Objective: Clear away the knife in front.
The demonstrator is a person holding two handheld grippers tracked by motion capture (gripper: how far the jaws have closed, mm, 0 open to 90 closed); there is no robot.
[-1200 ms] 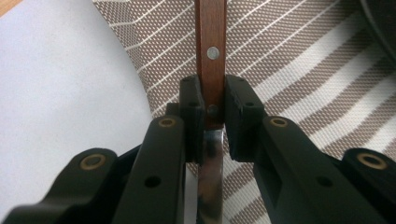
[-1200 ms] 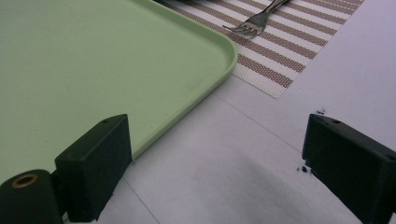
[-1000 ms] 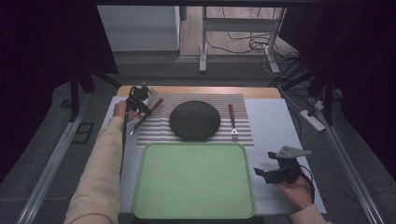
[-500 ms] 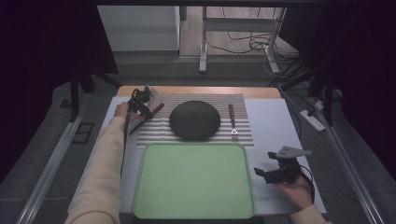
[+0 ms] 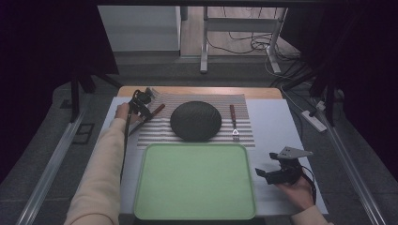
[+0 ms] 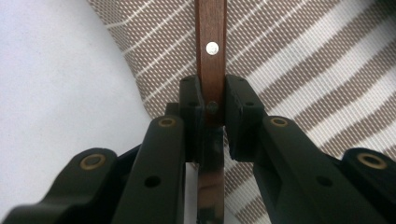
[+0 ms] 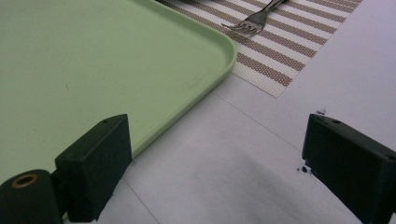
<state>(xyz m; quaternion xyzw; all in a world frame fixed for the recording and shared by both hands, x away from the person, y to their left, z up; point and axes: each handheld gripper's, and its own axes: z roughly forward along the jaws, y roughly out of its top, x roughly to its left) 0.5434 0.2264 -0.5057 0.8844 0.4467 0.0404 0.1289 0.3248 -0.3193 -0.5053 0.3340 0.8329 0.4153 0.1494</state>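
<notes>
Where the wooden handle meets the blade, the knife (image 6: pixel 211 70) lies on the striped placemat (image 6: pixel 299 79) near its left edge, and the left hand-held gripper (image 6: pixel 211 112) is clamped on it after its jaws just closed further. In the high view the blade looks tilted toward the person, though the dim light makes that hard to judge. A dark plate (image 5: pixel 195 120) sits mid-mat, a fork (image 5: pixel 233 122) beyond it. The right hand-held gripper (image 7: pixel 215 154) rests on the desk (image 7: pixel 261 154) beside the green tray (image 7: pixel 93 70), jaws wide apart.
</notes>
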